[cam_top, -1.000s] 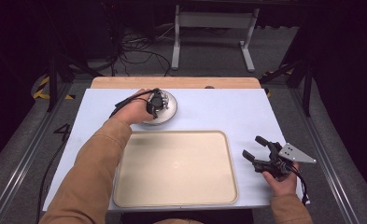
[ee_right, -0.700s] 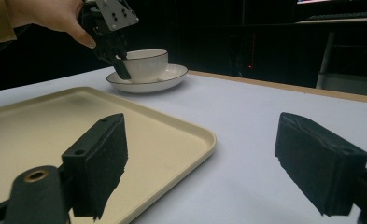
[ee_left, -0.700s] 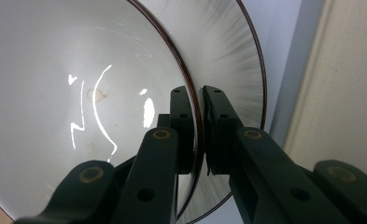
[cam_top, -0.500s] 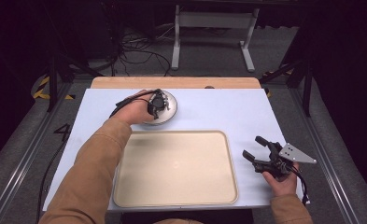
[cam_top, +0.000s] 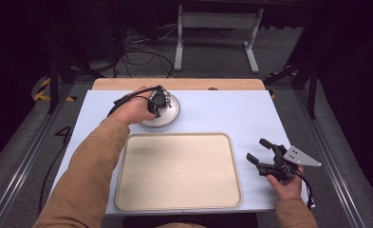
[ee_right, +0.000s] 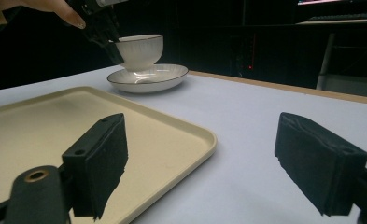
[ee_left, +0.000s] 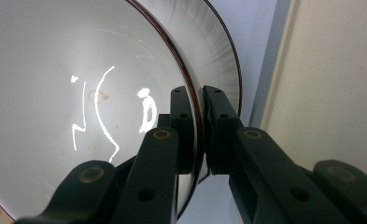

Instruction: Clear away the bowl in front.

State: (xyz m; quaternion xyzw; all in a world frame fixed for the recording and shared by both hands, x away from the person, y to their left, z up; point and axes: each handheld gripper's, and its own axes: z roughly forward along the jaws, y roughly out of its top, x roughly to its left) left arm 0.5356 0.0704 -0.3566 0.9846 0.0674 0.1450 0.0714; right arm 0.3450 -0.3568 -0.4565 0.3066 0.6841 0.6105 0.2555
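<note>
A white cup (cam_top: 164, 100) with a thin dark rim stands on a white ribbed saucer (cam_top: 172, 114) at the table's far left. My left gripper (cam_top: 156, 103) is shut on the cup's rim. In the left gripper view one jaw is inside the cup (ee_left: 78, 93) and the other outside it, the left gripper (ee_left: 201, 95) pinching the wall, with the saucer (ee_left: 221, 51) behind. My right gripper (cam_top: 255, 149) hovers open and empty at the near right, beside the tray. The right gripper view shows the right gripper (ee_right: 202, 163) facing the cup (ee_right: 141, 49) and saucer (ee_right: 148, 77) from afar.
A large cream tray (cam_top: 179, 171) lies bare at the table's near centre, its long edge close to the saucer; it appears as the tray (ee_right: 55, 126) and the tray (ee_left: 330, 84). The table (cam_top: 231, 114) has a pale blue top. Cables and a metal frame lie on the floor beyond.
</note>
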